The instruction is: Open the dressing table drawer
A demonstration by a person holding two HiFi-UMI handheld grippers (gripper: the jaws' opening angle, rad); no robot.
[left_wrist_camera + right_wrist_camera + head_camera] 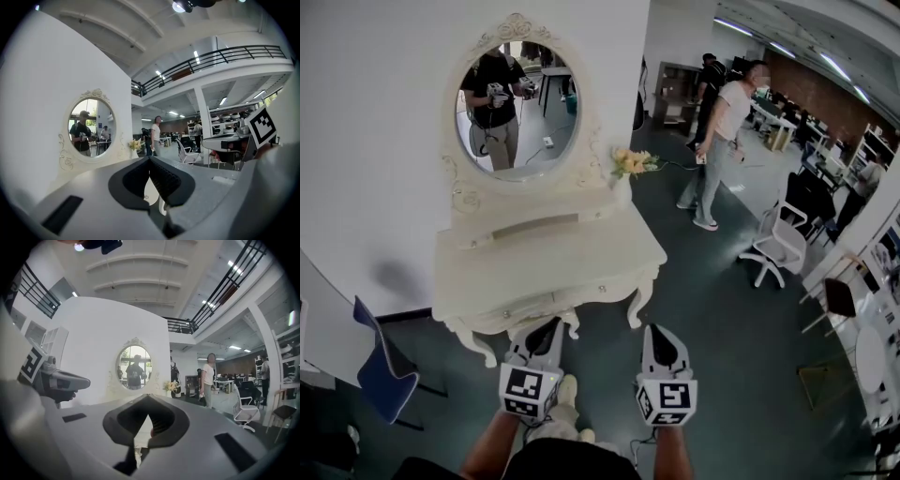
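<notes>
A cream dressing table (614, 248) with an oval mirror (517, 111) stands against the white wall. Its drawer (546, 302) sits closed in the front apron. My left gripper (549, 325) hangs just short of the table's front edge, below the drawer, with jaws together and nothing between them. My right gripper (660, 331) is level beside it, off the table's right leg, shut and empty. In the left gripper view the jaw tips (150, 160) meet, with the mirror (91, 124) beyond. The right gripper (149, 405) view shows the same, with the mirror (135, 368) farther off.
Yellow flowers (630, 162) stand at the table's back right corner. A blue chair (384, 370) is at the left, near the wall. A white office chair (778, 246) and a standing person (722, 141) are off to the right on the dark floor.
</notes>
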